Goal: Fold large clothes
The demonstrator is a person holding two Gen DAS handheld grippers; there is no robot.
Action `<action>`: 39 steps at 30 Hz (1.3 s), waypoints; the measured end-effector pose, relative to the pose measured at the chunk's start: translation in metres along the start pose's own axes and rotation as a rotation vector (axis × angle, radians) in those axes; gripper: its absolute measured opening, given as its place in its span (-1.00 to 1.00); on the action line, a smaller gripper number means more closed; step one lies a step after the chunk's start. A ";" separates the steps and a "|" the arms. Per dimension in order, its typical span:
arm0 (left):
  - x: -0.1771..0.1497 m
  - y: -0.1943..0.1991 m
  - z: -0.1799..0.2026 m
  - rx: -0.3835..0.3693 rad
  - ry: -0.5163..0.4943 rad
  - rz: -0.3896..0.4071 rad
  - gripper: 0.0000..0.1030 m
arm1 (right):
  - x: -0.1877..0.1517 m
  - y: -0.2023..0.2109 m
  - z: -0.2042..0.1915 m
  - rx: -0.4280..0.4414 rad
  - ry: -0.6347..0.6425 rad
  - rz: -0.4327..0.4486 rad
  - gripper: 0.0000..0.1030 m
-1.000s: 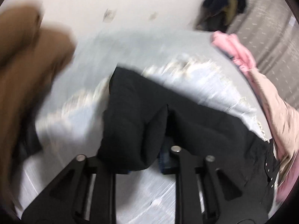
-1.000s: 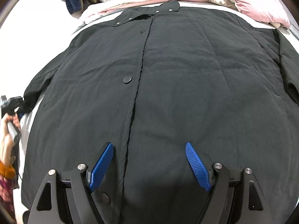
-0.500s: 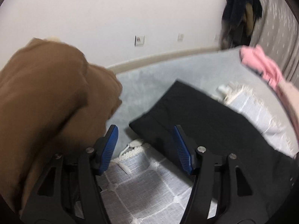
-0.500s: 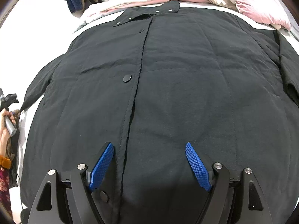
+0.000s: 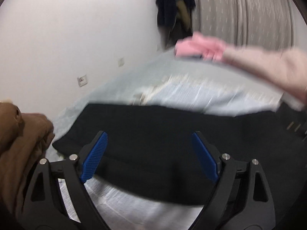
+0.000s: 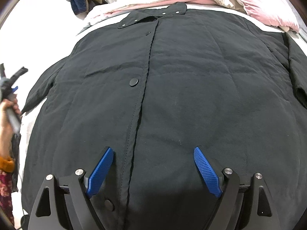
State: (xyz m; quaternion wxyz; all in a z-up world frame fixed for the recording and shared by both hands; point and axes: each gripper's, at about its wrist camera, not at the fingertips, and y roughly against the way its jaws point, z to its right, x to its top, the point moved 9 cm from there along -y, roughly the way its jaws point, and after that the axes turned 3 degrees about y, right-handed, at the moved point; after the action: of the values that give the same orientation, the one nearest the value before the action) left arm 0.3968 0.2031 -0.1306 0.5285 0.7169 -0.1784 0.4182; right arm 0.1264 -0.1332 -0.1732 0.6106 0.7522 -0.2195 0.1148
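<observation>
Left gripper just let the black coat's sleeve go; both grippers' fingers apart, sleeve laid out, folding next.

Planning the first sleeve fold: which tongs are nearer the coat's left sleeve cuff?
Left. The left tongs hover open over the sleeve, close to its cuff. The right tongs hover open over the black coat near its hem.

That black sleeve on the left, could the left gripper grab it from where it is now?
Probably yes. The left gripper is open with the sleeve lying flat on the bedspread right ahead, nothing between. The view is blurred, though.
</observation>
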 end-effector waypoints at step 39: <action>-0.170 0.222 0.160 -0.699 -0.224 -0.281 0.93 | 0.080 0.097 0.269 -0.652 0.084 0.097 -0.87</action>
State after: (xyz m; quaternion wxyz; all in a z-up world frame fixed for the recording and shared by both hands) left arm 0.2079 -0.0572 -0.1443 0.7700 0.5525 -0.2667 0.1752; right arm 0.1252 -0.4240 -0.1146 0.8216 0.5004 -0.2546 0.0984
